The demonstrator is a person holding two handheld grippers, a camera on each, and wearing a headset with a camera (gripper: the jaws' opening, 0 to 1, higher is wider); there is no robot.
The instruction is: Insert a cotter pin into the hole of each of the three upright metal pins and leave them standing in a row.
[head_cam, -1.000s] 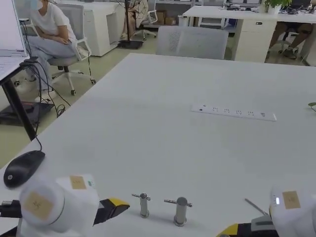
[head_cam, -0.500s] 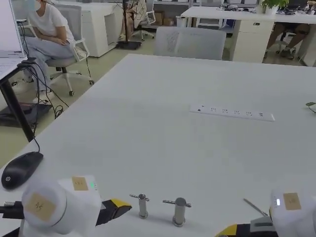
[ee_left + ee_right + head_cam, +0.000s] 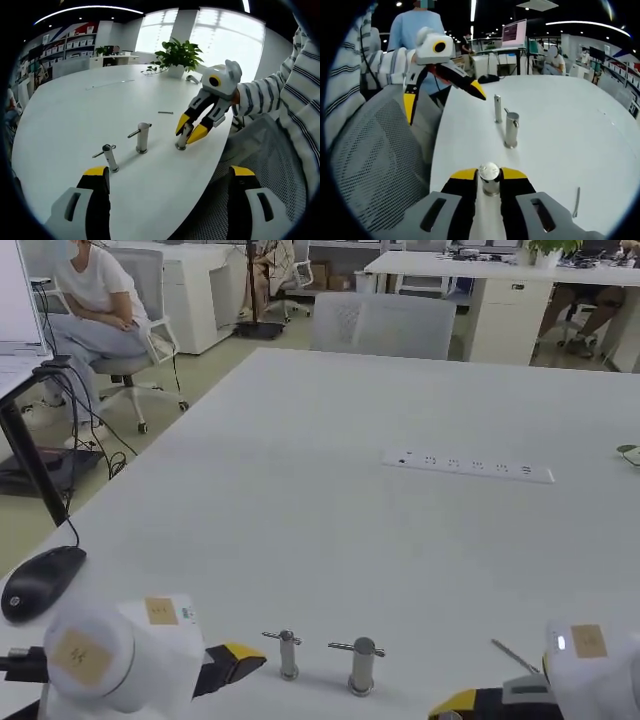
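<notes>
Right hand-held gripper (image 3: pixel 489 182) pinched the third upright pin (image 3: pixel 490 172) at the counter (image 3: pixel 560 130) edge, while the loose cotter pin (image 3: pixel 576 201) lay flat near its right side, farther from the spread left hand-held gripper (image 3: pixel 168 175).

Open tabletop (image 3: pixel 330 510) beyond upright pins (image 3: pixel 362 668)

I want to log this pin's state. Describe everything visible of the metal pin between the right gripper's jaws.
The metal pin is a short silvery cylinder with a wider rounded head, seemingly polished steel. It stands upright on the white table near its edge, at one end of the row. The right gripper clamps it from both sides. Nothing visibly sticks out of its sides.
</notes>
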